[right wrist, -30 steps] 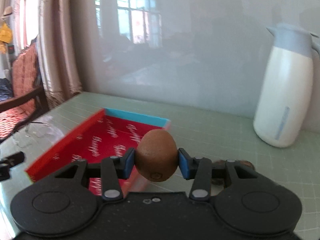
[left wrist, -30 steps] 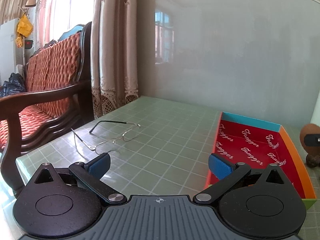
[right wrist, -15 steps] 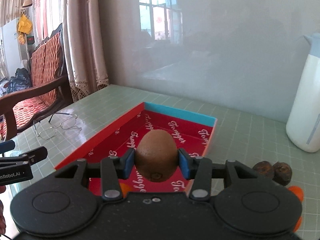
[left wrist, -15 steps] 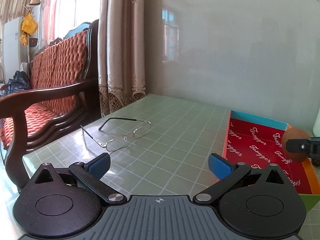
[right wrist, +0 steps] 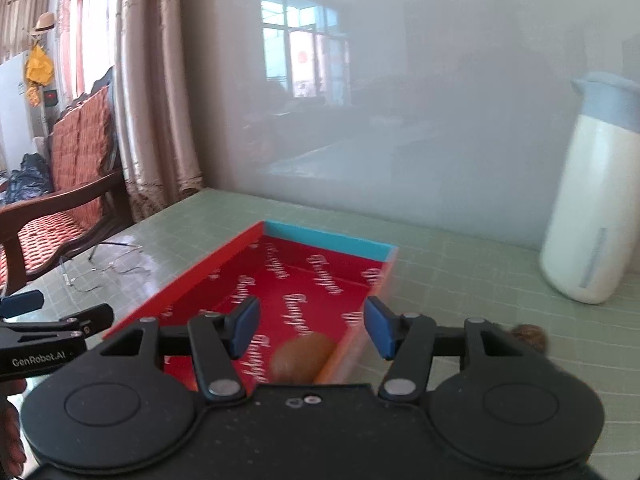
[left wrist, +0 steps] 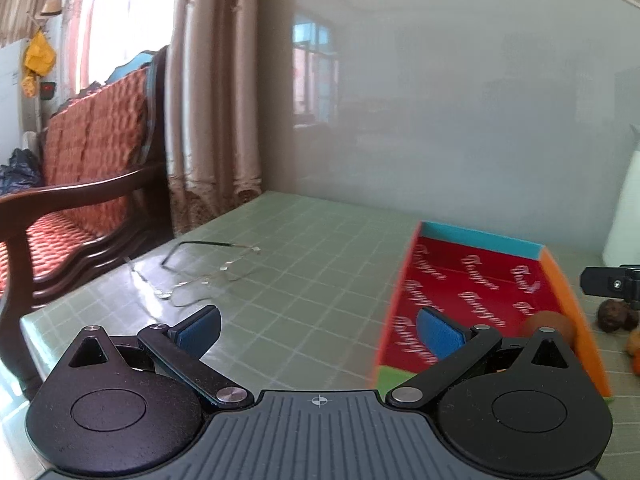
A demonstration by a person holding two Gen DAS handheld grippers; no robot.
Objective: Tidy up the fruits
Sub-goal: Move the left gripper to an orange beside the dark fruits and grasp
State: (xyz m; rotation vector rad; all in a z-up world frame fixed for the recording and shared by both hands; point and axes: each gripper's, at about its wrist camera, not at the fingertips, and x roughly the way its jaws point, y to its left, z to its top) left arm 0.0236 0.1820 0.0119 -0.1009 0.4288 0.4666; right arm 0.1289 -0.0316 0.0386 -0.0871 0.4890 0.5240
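I see one kiwi (right wrist: 302,358) in the red tray's (right wrist: 192,280) near right corner; my right gripper (right wrist: 312,326) is opening, empty, my left gripper (left wrist: 318,330) spread empty.

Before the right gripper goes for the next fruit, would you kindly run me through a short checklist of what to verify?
1. Kiwi lies in the red tray, near its right wall: ok.
2. Right gripper is free of the kiwi, jaws opening, nothing between the pads: ok.
3. Left gripper is open, empty and beside the tray: ok.
4. More fruit is waiting: dark brown fruits lie on the table right of the tray: ok.
5. Whether the kiwi has come to rest: cannot tell, the picture is blurred.
6. Glasses lie apart from the tray, left of it: ok.
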